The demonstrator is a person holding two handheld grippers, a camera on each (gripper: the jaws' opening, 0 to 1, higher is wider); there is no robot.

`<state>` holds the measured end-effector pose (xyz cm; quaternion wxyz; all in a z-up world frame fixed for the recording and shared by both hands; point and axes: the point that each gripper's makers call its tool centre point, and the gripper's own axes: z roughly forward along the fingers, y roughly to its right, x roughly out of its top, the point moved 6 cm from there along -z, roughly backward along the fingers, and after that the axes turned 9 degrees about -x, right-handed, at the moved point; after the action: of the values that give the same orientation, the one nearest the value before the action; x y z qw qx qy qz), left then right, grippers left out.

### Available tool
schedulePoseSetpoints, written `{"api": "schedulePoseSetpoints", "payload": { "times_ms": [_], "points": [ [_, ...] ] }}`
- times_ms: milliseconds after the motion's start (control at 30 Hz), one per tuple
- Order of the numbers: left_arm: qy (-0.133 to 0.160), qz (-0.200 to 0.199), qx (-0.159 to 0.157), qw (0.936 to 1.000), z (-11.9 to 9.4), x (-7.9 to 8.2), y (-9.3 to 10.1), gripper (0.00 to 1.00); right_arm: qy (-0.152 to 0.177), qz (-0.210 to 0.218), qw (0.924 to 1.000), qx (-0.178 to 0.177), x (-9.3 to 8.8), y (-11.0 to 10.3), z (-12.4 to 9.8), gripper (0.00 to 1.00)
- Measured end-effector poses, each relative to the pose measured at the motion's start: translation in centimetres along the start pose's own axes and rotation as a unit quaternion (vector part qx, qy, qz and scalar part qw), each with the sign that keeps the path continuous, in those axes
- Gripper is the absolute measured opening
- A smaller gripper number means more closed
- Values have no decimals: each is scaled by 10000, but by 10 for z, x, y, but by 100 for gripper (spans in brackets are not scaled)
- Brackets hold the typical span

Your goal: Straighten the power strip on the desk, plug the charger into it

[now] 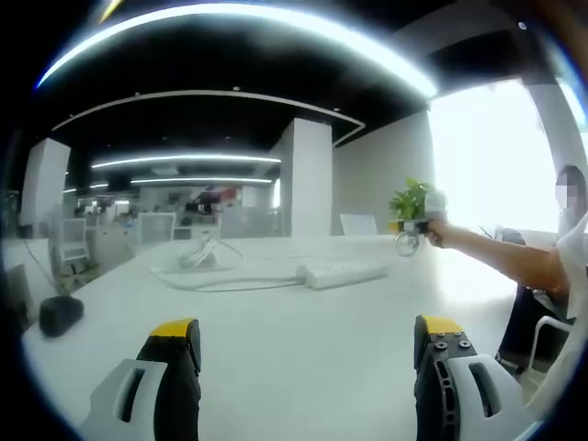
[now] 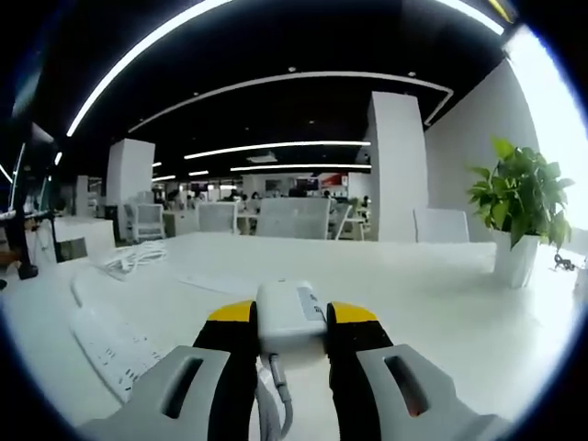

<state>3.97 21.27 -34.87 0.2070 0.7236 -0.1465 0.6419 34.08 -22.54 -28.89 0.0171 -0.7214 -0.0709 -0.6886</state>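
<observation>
A white power strip (image 1: 344,273) lies on the white desk (image 1: 303,367), its cable (image 1: 216,280) looping off to the left. My left gripper (image 1: 308,333) is open over the near desk, well short of the strip, with nothing between its yellow-tipped jaws. Further right, a person's arm holds my right gripper (image 1: 415,226) above the desk's far side. In the right gripper view that gripper (image 2: 291,314) is shut on a white charger (image 2: 287,323), whose cord hangs down between the jaws. There the power strip (image 2: 106,338) lies to the lower left on the desk (image 2: 441,303).
A black object (image 1: 60,314) rests at the desk's left edge. A potted green plant (image 2: 519,207) stands on the desk at the right. A bundle of white cable (image 2: 133,257) lies at the far left. Office chairs (image 2: 294,219) line the far side.
</observation>
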Motion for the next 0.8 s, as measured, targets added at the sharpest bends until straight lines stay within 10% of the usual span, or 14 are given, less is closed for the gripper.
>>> {"api": "schedulePoseSetpoints", "payload": {
  "times_ms": [800],
  "points": [
    [27,-3,-19,10000,-1,0,0,99,108,-359,9983,450,19,-13,-18,27]
  ]
}}
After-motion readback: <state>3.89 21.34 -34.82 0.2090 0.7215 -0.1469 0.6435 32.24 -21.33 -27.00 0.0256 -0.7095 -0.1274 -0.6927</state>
